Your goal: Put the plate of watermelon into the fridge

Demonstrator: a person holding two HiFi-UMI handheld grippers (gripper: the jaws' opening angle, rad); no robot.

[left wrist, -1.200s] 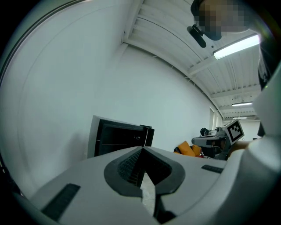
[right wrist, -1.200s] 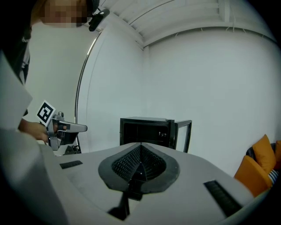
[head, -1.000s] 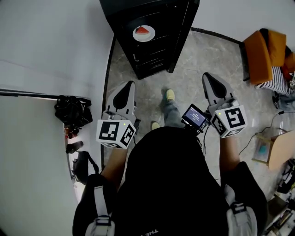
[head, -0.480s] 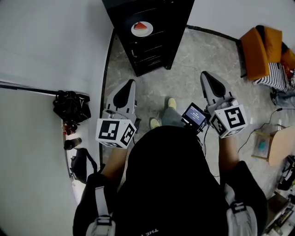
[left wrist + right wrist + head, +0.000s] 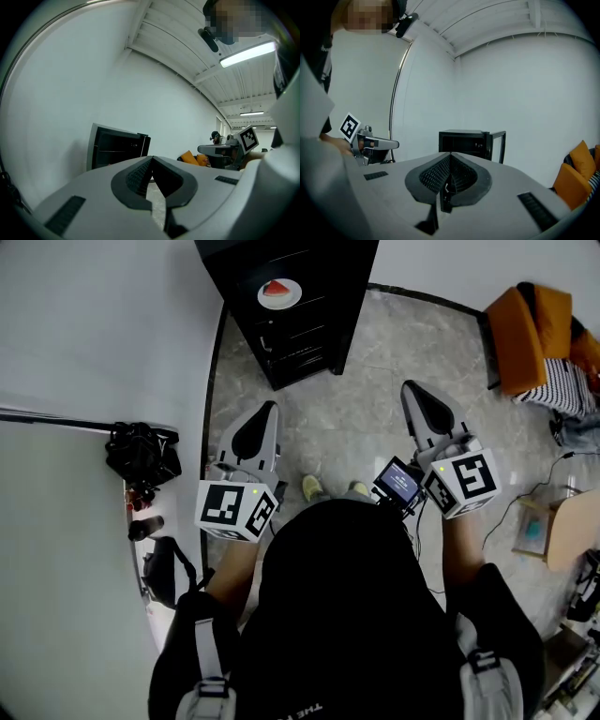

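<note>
A white plate with a red watermelon slice (image 5: 279, 292) rests on top of the black fridge (image 5: 300, 334), which stands against the white wall at the top of the head view. Both grippers are held out over the stone floor, well short of the fridge. The left gripper (image 5: 267, 409) is shut and empty, its jaws meeting at the tip (image 5: 151, 158), with the fridge (image 5: 117, 150) ahead of it. The right gripper (image 5: 410, 388) is shut and empty too, its jaws (image 5: 450, 154) pointing at the fridge (image 5: 466, 140), whose door (image 5: 500, 145) stands open.
An orange chair (image 5: 525, 320) with striped fabric sits at the right. A black bag (image 5: 141, 454) and a thin pole (image 5: 56, 420) lie by the left wall. A cardboard box (image 5: 567, 535) and cables are at the far right. A small screen (image 5: 397, 482) hangs beside the right gripper.
The person's feet have shifted in a step. The fridge and plate now sit higher and further left in the head view. Both grippers stay shut and empty.
</note>
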